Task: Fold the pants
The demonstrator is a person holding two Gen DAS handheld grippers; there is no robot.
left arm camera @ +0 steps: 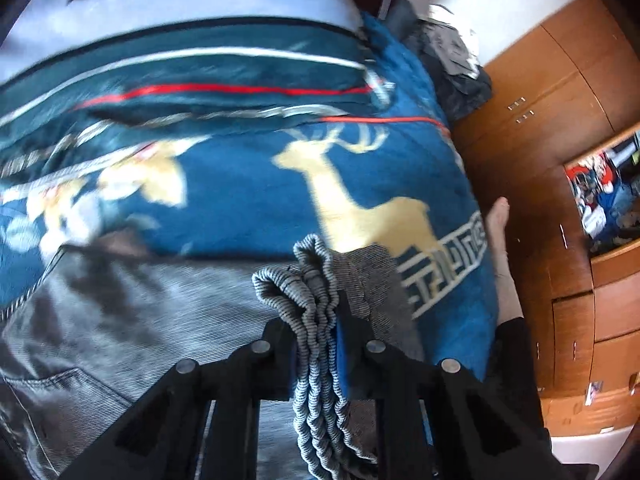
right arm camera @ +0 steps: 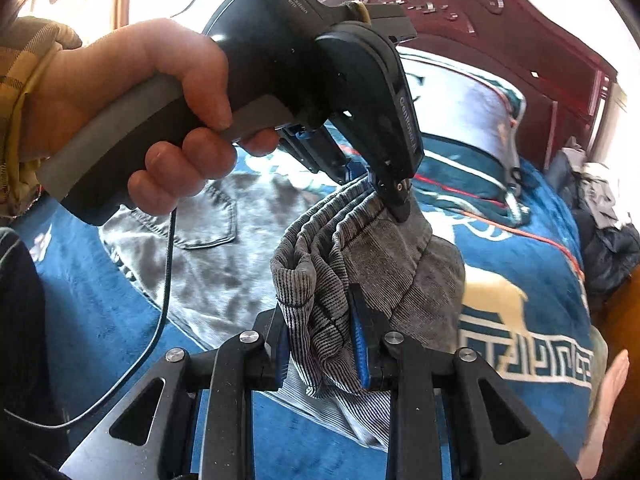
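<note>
**Waistband held between two tools, above the bed**

Both tools grip the same grey pants, lifted clear of the blue blanket (left arm camera: pixel 240 200) on the bed. Your left tool (left arm camera: pixel 316 344) is clamped on the bunched, ribbed waistband (left arm camera: pixel 304 292); the fabric fills the gap between its jaws. Your right tool (right arm camera: pixel 320 344) is likewise closed on a thick gather of the same pants (right arm camera: pixel 360 248), with cloth hanging below the jaws.

In the right wrist view, the left tool (right arm camera: pixel 394 196) appears ahead of and above the right one, held by your left hand (right arm camera: pixel 160 120), its tip pinching the upper end of the gather. The stretch of pants between the two grips therefore runs up and away from the right tool, and it is short: the tools are near each other, with the cloth crumpled rather than taut.

A pair of grey jeans (right arm camera: pixel 200 248) lies flat on the blanket, to the left of and below the held pants.

The coming move likely turns on that axis: drawing the tools apart along it would spread the waistband before you lay it down. Neither tool is clearly nearer the bed.
</note>
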